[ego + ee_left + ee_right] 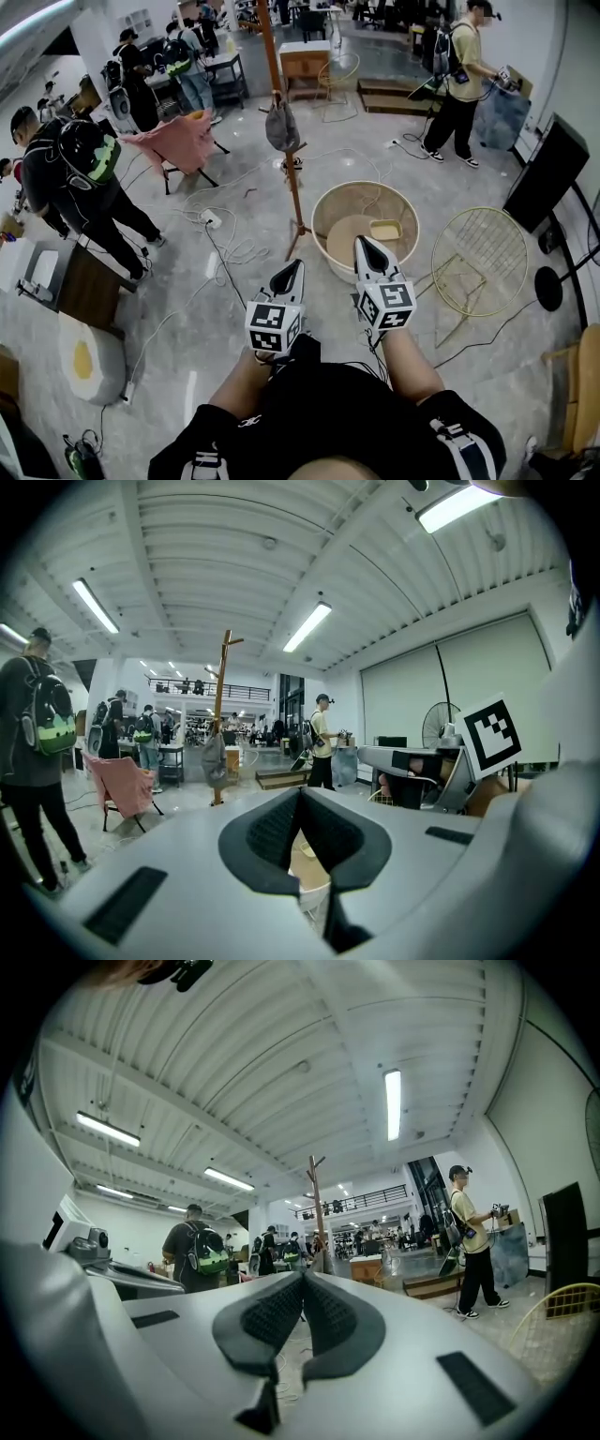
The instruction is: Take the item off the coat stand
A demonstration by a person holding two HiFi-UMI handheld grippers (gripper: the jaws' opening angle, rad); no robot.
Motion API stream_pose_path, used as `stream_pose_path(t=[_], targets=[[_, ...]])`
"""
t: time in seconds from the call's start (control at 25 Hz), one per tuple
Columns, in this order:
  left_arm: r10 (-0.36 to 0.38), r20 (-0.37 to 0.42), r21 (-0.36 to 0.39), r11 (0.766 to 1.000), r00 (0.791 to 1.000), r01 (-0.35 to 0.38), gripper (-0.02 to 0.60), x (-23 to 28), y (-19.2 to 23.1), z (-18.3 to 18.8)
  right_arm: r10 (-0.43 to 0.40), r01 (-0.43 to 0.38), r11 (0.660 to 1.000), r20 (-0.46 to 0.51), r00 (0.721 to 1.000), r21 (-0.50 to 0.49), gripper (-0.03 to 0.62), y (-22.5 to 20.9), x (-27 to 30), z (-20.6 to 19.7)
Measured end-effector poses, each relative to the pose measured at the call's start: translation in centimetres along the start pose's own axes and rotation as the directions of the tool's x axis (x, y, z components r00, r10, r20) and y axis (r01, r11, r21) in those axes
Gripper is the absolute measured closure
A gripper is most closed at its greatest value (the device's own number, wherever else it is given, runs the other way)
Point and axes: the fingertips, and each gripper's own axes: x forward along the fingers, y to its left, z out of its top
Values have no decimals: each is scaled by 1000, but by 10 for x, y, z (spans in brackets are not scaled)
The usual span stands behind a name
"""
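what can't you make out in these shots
Top of the coat stand: cut off by the head view's upper edge.
The grey item hanging on it: too small in every view to identify.
The stand's base: in the right gripper view, hidden behind the right gripper.

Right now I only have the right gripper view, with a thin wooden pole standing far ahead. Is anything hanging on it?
Observer: Yes. In the head view a grey fabric item hangs partway up the tall wooden coat stand.
Operator: Is the left gripper holding anything?
Observer: No. The left gripper is shut, with nothing between its pads.
Operator: What is near the stand's foot?
Observer: A round tan basket sits on the floor, just right of the foot in the head view.
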Motion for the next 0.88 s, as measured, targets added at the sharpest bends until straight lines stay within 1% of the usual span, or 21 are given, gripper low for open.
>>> stream_pose_path(t=[0.12, 0.24, 0.44, 0.64, 0.88], targets=[[-9, 8, -1, 1000, 1000, 9, 566, 22, 21, 0, 2, -2, 1000, 3, 1000, -7, 579, -1, 30, -4], [-16, 5, -18, 1000, 1000, 16, 566, 50, 46, -5, -1, 1, 1000, -10, 1000, -23, 579, -8, 69, -10], [-26, 1, -50, 998, 1000, 26, 566, 113, 107, -8, -5, 3, 999, -38, 999, -38, 579, -17, 149, -26], [-27, 8, -52, 998, 1000, 27, 566, 185, 192, 9, 1, -2, 999, -39, 999, -41, 579, -24, 259, -29], [-42, 35, -60, 997, 999, 44, 566, 278, 301, 54, 3, -4, 998, -17, 1000, -67, 579, -32, 404, -3]])
